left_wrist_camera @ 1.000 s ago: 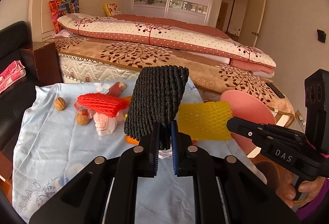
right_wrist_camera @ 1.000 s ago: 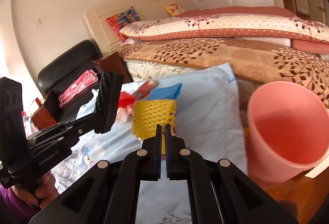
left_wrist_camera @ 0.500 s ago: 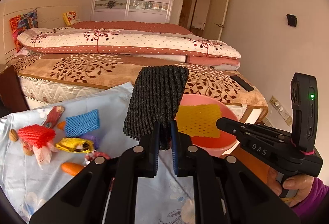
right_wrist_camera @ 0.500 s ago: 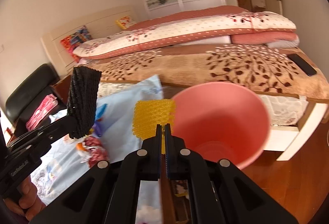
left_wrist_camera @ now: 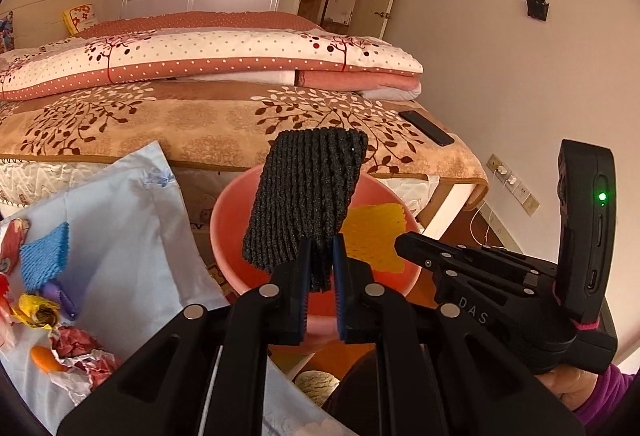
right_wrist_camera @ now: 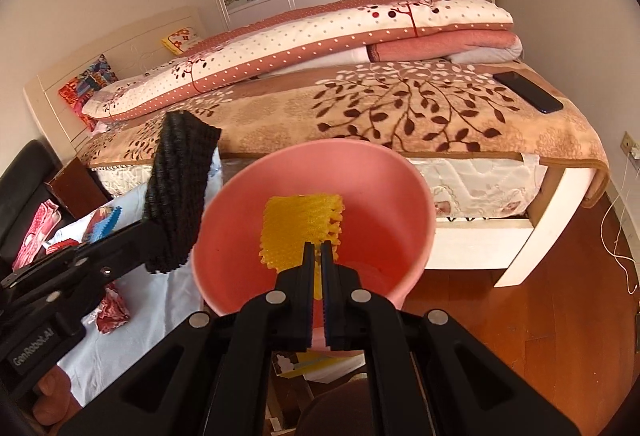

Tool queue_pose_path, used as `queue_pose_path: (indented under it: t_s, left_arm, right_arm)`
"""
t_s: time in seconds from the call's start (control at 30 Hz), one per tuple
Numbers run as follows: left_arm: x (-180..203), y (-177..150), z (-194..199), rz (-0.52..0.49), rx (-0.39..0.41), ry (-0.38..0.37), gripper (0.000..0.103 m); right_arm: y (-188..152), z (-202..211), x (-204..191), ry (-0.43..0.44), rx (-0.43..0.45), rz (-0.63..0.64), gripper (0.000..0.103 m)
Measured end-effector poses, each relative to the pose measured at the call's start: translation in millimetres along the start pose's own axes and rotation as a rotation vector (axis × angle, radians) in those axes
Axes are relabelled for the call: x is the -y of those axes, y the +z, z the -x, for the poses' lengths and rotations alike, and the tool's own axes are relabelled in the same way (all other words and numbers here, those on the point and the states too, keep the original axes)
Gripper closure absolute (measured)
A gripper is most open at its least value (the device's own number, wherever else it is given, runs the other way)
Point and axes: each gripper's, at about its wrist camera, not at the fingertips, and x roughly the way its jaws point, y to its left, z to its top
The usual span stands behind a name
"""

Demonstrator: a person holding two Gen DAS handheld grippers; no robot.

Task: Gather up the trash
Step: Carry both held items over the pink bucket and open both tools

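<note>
My left gripper (left_wrist_camera: 320,268) is clenching its jaws on the lower edge of a black foam net (left_wrist_camera: 306,195), which is standing up from the pads and leaning a little to the right. My right gripper (right_wrist_camera: 317,268) is pinching a yellow foam net (right_wrist_camera: 302,232) the same way, jaws clamped tight on its bottom edge.

Both nets are hanging over the pink bin (right_wrist_camera: 392,195). In the right wrist view the yellow one is sitting inside the mouth of the bin, against its far inner wall as far as I can tell through the lens bend. The black one is showing just left of the rim in that view, while in the left wrist view it is covering the middle of the bin's opening (left_wrist_camera: 228,236), with the yellow net (left_wrist_camera: 374,236) beside it on the right.

To the left of the bin the desk is lying under a pale blue cloth (left_wrist_camera: 132,236). More trash is waiting on it: a blue foam net (left_wrist_camera: 44,258), a yellow wrapper (left_wrist_camera: 36,314), a crumpled red and white wrapper (left_wrist_camera: 86,356) and a small orange piece (left_wrist_camera: 44,358).

Behind the bin the bed (right_wrist_camera: 400,115) is running across the room, carrying a leaf-patterned blanket, a folded dotted quilt (right_wrist_camera: 320,31) and a black phone (right_wrist_camera: 528,91) near its corner. Wooden floor (right_wrist_camera: 560,296) is showing to the right of the bin.
</note>
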Motion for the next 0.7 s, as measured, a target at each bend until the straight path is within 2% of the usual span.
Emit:
queue_pose_path:
  t_s: [0.17, 0.2, 0.23, 0.3, 0.33, 0.37, 0.6, 0.7]
  left_arm:
    - [3, -3, -21, 0.005, -0.048, 0.006, 0.092]
    - [3, -3, -23, 0.006, -0.056, 0.010, 0.089]
    - [2, -3, -24, 0.006, -0.060, 0.016, 0.085]
    - [2, -3, -25, 0.008, -0.050, 0.025, 0.062]
    - [1, -2, -25, 0.009, -0.042, 0.024, 0.058]
    - [0, -2, -24, 0.009, -0.034, 0.021, 0.055]
    - [3, 4, -13, -0.025, 0.004, 0.044, 0.052]
    - [3, 6, -3, -0.026, 0.028, 0.057, 0.052]
  right_arm:
    - [-2, -8, 10, -0.007, -0.025, -0.020, 0.099]
    - [-2, -9, 11, -0.006, -0.029, -0.020, 0.099]
    - [-2, -9, 12, -0.007, -0.031, -0.019, 0.097]
    - [-2, -11, 13, -0.006, -0.033, -0.018, 0.087]
    - [-2, -11, 13, -0.007, -0.031, -0.019, 0.081]
    - [-2, -11, 13, -0.008, -0.030, -0.020, 0.081]
    - [4, -5, 9, 0.015, -0.001, -0.013, 0.079]
    - [5, 4, -1, 0.029, 0.036, 0.005, 0.060]
